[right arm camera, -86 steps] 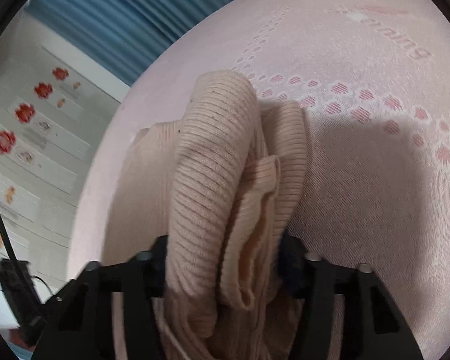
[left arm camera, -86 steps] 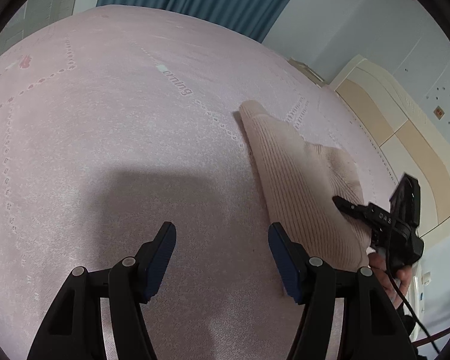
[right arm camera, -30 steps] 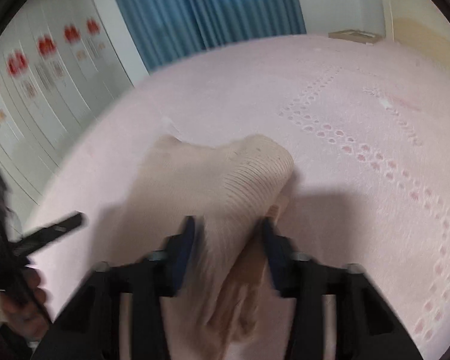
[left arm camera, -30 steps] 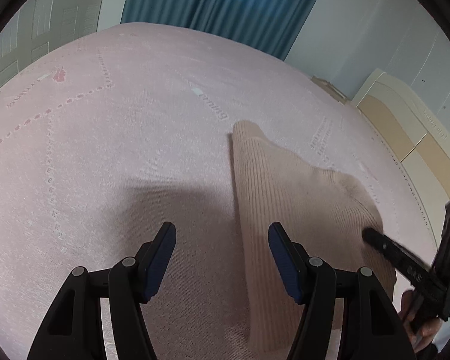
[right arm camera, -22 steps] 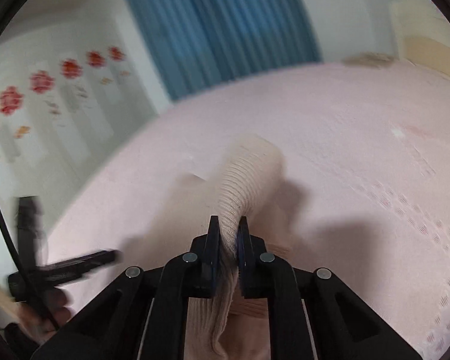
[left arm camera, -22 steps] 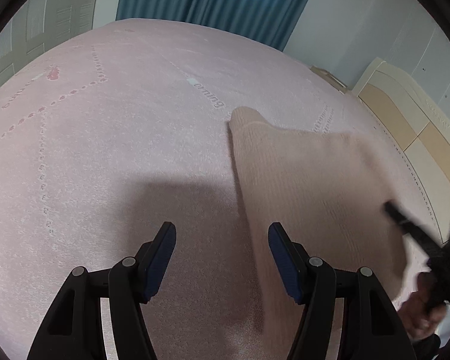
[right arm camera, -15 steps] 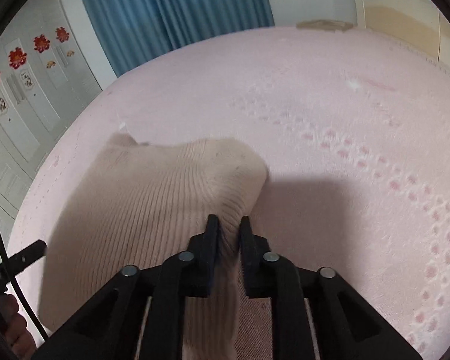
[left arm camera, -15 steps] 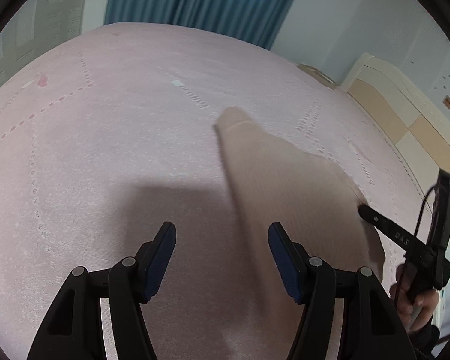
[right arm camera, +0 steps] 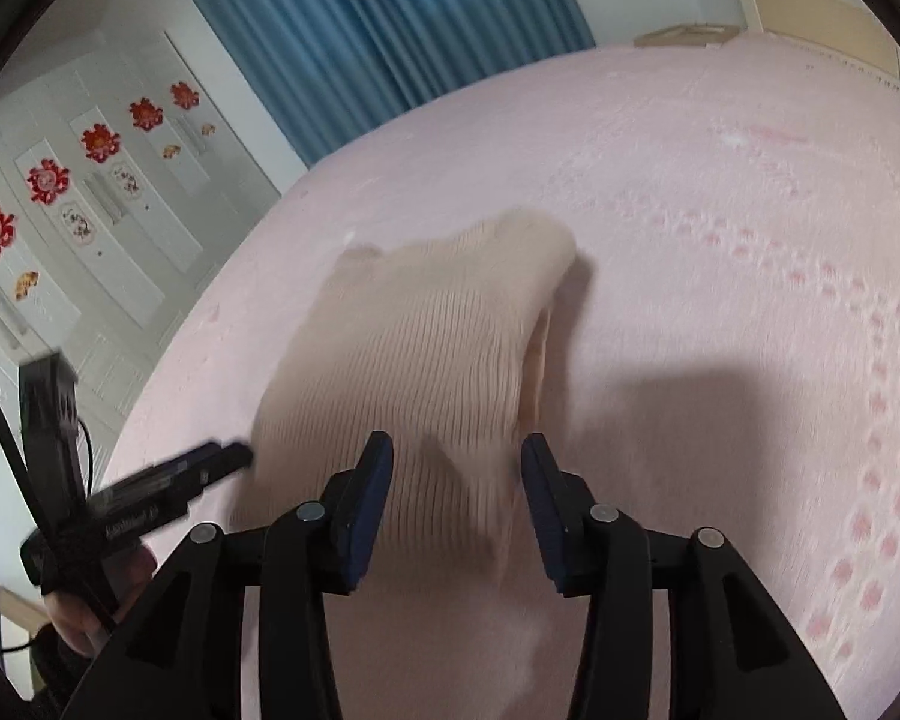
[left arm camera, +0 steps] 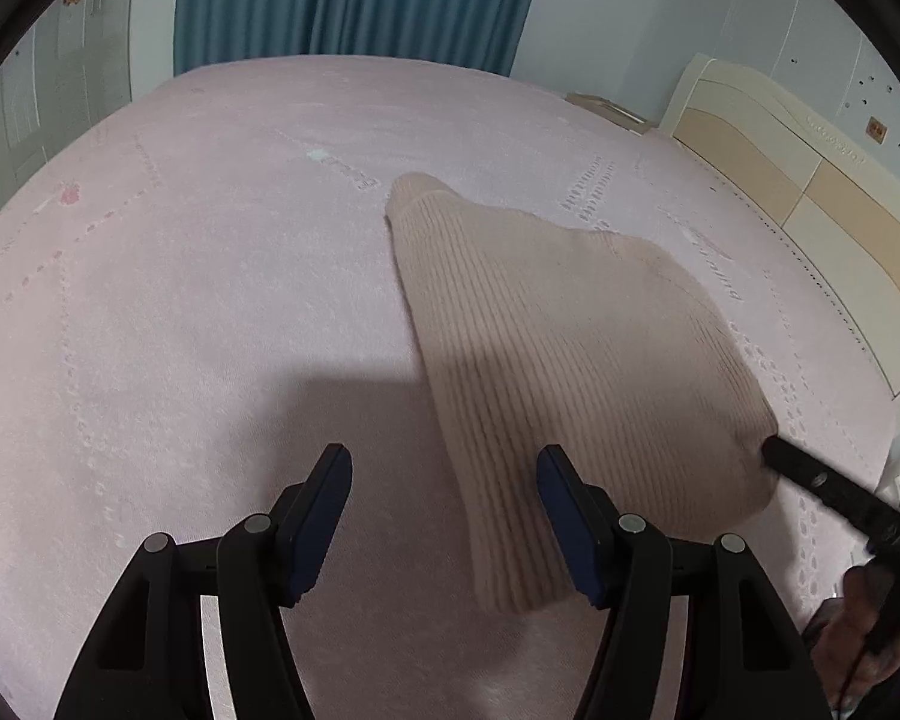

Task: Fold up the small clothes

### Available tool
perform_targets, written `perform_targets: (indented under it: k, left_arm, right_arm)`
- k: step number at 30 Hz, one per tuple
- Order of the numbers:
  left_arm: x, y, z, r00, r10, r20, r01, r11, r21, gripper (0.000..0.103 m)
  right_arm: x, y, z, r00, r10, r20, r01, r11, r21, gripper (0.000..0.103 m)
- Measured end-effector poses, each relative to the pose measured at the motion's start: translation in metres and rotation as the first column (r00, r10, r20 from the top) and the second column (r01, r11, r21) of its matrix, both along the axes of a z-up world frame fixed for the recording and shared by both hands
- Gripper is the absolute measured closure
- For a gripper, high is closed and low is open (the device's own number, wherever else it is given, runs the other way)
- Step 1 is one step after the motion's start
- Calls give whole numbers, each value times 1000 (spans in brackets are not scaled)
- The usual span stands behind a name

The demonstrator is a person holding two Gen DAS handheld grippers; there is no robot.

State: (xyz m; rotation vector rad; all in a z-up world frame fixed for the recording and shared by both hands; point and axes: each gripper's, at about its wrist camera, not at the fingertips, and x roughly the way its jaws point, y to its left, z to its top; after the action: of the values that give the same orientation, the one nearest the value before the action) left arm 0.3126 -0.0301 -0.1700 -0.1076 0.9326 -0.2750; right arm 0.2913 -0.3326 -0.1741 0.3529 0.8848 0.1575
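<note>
Count: one ribbed beige garment (left arm camera: 570, 360), lying on one pink bedspread (left arm camera: 180, 300). Two grippers, left (left arm camera: 444, 516) and right (right arm camera: 453, 498), each with two blue-padded fingers set apart. Background: one blue curtain (right arm camera: 390, 24), one headboard (left arm camera: 798, 180), and about six red flower decals (right arm camera: 99, 141) on the cabinet doors, edge blur permitting.

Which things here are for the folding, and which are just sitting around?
For the folding:
- sweater, lying on the bed
- left gripper, open
- right gripper, open
- bed, the folding surface

Just sitting around:
- curtain
- headboard
- flower stickers on the wardrobe doors
</note>
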Motion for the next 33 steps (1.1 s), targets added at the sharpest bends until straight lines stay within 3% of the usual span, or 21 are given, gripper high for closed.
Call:
perform_targets:
  k: [2, 3, 4, 7, 12, 15, 18, 19, 26, 29, 33]
  left_arm:
    - [0, -2, -4, 1000, 6, -13, -6, 1000, 23, 41]
    - [1, -2, -7, 1000, 10, -21, -10, 1000, 26, 41]
    - [1, -2, -8, 1000, 14, -26, -14, 1000, 26, 41]
    - [-1, 2, -5, 1000, 24, -19, -24, 1000, 10, 41]
    - [5, 6, -6, 999, 35, -26, -36, 999, -5, 41]
    - [9, 11, -3, 999, 40, -14, -40, 999, -28, 41]
    - [13, 14, 3, 999, 46, 6, -45, 998, -51, 41]
    - [16, 15, 4, 999, 51, 11, -50, 997, -55, 41]
    - [47, -5, 8, 998, 8, 59, -5, 998, -57, 41]
    - [56, -17, 2, 998, -13, 59, 13, 1000, 7, 41]
    - [71, -20, -8, 999, -51, 13, 51, 999, 13, 38]
  right_arm:
    - [4, 3, -10, 999, -23, -43, 20, 998, -57, 65]
    - [7, 4, -16, 997, -15, -70, 11, 998, -63, 91]
    - [9, 4, -18, 996, 1, -86, -6, 998, -56, 97]
    - [-4, -3, -1, 1000, 7, 11, -7, 1000, -26, 97]
    - [9, 4, -27, 993, 9, -114, -22, 993, -117, 97]
    - [7, 9, -11, 997, 41, -62, -49, 989, -142, 90]
    - [8, 7, 9, 999, 42, 27, -37, 989, -146, 69]
    - [12, 7, 14, 998, 35, 50, -27, 989, -148, 67]
    - [66, 39, 31, 987, 113, 111, -84, 968, -235, 67]
    - [85, 46, 18, 986, 141, 87, -117, 963, -242, 67]
    - [97, 41, -4, 991, 127, 46, -112, 962, -251, 67]
